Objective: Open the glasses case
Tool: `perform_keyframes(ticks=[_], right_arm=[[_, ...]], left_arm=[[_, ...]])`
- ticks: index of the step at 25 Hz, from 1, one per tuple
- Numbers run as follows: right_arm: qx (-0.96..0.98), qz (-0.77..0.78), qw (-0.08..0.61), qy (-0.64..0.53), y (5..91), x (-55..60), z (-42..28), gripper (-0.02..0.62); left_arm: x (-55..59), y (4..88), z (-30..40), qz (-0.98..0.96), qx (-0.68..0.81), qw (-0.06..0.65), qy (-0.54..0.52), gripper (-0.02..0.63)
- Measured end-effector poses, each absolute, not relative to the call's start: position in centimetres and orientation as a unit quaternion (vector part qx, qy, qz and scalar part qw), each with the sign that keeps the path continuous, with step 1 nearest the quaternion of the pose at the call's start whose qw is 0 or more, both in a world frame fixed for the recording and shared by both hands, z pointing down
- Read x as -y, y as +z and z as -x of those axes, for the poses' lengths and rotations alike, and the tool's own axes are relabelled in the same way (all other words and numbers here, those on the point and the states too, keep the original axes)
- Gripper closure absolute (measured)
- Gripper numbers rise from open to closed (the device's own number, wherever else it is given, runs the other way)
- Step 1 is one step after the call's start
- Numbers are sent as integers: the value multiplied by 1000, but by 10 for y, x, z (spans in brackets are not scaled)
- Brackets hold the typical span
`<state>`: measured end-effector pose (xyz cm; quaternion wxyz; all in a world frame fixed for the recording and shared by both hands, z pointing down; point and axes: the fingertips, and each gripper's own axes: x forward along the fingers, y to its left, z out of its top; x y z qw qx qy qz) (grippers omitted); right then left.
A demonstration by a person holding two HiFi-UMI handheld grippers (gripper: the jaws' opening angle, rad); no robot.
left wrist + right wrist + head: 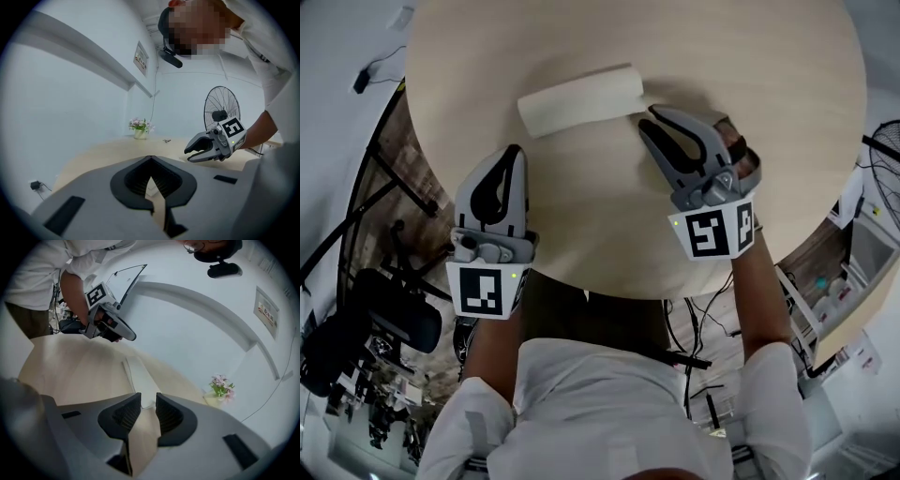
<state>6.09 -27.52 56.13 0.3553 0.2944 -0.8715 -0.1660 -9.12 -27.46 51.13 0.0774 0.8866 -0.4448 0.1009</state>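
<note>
The round pale-wood table (581,216) had plenty of bare top. The near half was open right up to its curved edge, where the person stood, and nothing lay between the two tools. The glasses case (581,100), a long cream one with its lid down, lay slantwise toward the far side. It was well in from the rim, with clear wood on every side of it.

The right gripper (647,120) reached in from the near right, angled toward the case's right end. Its jaws were a little apart with nothing between them. The tips were just beside the case's near corner, though I couldn't tell whether they touched it. From that gripper's own camera, the right gripper (148,401) showed a narrow gap with the glasses case (140,376) running away just beyond it.

The left gripper (517,153) hung over the near left of the table, pointing up toward the case's left end but apart from it. Its jaws met at the tips and held nothing, which was plain on the left gripper (150,159) in its own view.

A small pot of flowers (220,387) stood by the wall, well clear of the work. A standing fan (221,105) was off behind the right arm. A dark chair (394,314) and loose cables sat on the floor below the table's left edge.
</note>
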Motion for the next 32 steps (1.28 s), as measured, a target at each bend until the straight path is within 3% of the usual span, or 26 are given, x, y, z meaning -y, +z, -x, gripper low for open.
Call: perform_keyframes(ticks=[32], right_arm=[[846,-239,417,-229,595,281,-57,535]], left_arm=[[262,526,69,-916,385,77,87,595]])
